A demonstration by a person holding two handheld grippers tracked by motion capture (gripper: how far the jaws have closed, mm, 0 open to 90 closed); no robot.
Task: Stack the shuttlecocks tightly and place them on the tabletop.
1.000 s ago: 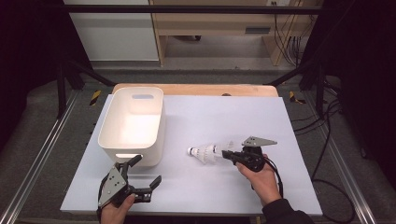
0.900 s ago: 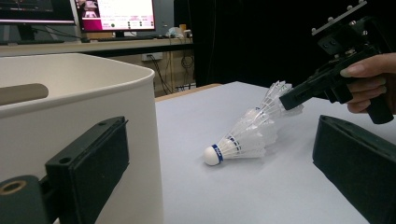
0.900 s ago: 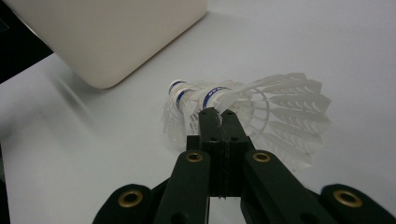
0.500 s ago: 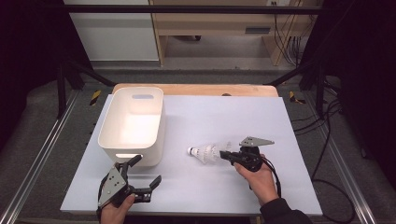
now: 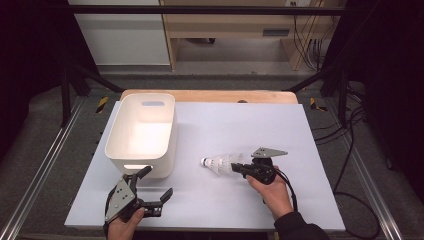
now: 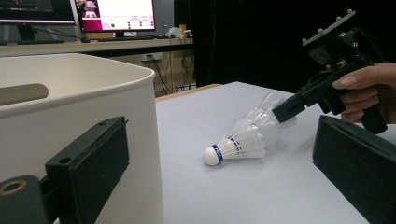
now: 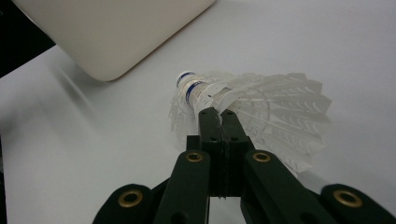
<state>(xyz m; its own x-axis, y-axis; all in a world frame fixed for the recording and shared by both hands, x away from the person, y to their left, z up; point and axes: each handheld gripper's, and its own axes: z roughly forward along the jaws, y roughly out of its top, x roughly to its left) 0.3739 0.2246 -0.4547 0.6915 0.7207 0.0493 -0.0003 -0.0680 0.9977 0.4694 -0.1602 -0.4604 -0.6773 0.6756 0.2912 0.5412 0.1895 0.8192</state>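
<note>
A white shuttlecock (image 5: 217, 162) with a blue band around its cork lies on the white table top (image 5: 300, 130), to the right of the white bin (image 5: 142, 132). In the left gripper view the shuttlecock (image 6: 238, 140) has its cork on the table and its skirt raised. My right gripper (image 5: 236, 167) is shut, its jaws pinching the edge of the feather skirt (image 7: 280, 107). My left gripper (image 5: 156, 182) stands open in front of the bin's near wall with nothing between its pads (image 6: 88, 163).
The bin is empty and stands at the table's left half, its near corner (image 6: 140, 93) close to my left gripper. A wooden strip (image 5: 210, 95) runs along the table's far edge. Metal frame rails (image 5: 45, 160) flank both sides.
My right gripper has shifted slightly to the left, still holding the shuttlecock. The left gripper has stayed where it was.
</note>
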